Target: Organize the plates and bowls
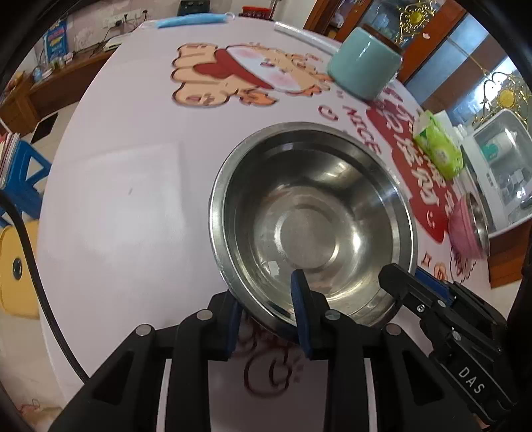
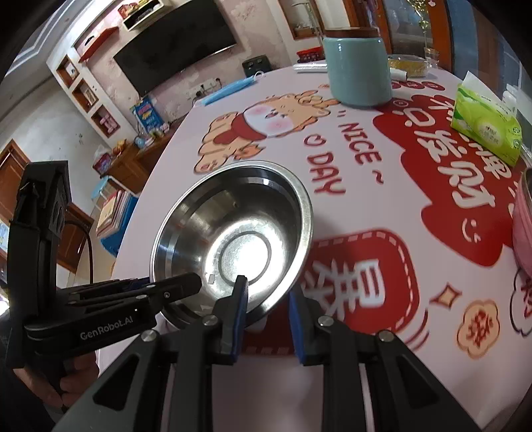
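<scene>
A stainless steel bowl (image 1: 312,219) is held tilted just above the round table; it also shows in the right wrist view (image 2: 232,239). My left gripper (image 1: 266,309) is shut on the bowl's near rim, one finger inside and one outside. My right gripper (image 2: 267,299) straddles the rim on the other side, one finger inside and one outside, with a gap still showing between the pads and the rim. Each gripper shows in the other's view, the right one (image 1: 399,282) and the left one (image 2: 179,282). A pink bowl with a steel inside (image 1: 468,226) stands at the right, also in the right wrist view (image 2: 523,226).
The table has a white cloth with red cartoon print (image 2: 382,206). A teal jar (image 1: 364,63) stands at the far side. A green tissue pack (image 1: 437,146) lies at the right. A blue face mask (image 1: 193,20) lies at the far edge. A blue stool (image 1: 23,176) stands left of the table.
</scene>
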A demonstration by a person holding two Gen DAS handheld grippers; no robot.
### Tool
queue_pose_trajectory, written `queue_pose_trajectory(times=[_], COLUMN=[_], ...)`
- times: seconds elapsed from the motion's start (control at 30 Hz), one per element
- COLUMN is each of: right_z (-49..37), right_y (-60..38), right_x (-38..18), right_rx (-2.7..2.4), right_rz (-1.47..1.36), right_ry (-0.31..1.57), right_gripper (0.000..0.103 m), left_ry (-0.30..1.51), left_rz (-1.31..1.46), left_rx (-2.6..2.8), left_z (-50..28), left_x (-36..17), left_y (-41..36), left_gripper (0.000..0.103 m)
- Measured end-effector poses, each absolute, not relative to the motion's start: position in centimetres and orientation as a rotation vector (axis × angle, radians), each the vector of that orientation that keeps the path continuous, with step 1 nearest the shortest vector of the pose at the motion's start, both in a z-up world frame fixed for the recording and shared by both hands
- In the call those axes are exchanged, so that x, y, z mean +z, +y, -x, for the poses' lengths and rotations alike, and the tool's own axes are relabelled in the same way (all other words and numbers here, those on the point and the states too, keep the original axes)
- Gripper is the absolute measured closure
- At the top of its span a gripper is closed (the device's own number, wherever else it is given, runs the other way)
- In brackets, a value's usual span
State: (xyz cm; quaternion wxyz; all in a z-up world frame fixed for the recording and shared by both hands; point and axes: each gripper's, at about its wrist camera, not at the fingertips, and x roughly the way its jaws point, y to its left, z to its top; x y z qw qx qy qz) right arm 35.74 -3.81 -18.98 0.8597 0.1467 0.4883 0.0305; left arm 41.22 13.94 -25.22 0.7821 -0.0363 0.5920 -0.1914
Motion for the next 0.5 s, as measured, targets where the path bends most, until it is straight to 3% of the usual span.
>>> queue_pose_trajectory(times=[0.5], right_z=[-27.8], right_y=[-0.1], right_x=[-15.8], right_rx=[0.113], right_rz=[-0.273], right_ry=[1.051], right_gripper=[0.08], left_ry=[1.281], left_rz=[0.067], left_rx=[-0.411], left_z=[-32.2], left_x=[-21.8], left_y=[17.6], left_gripper=[0.076])
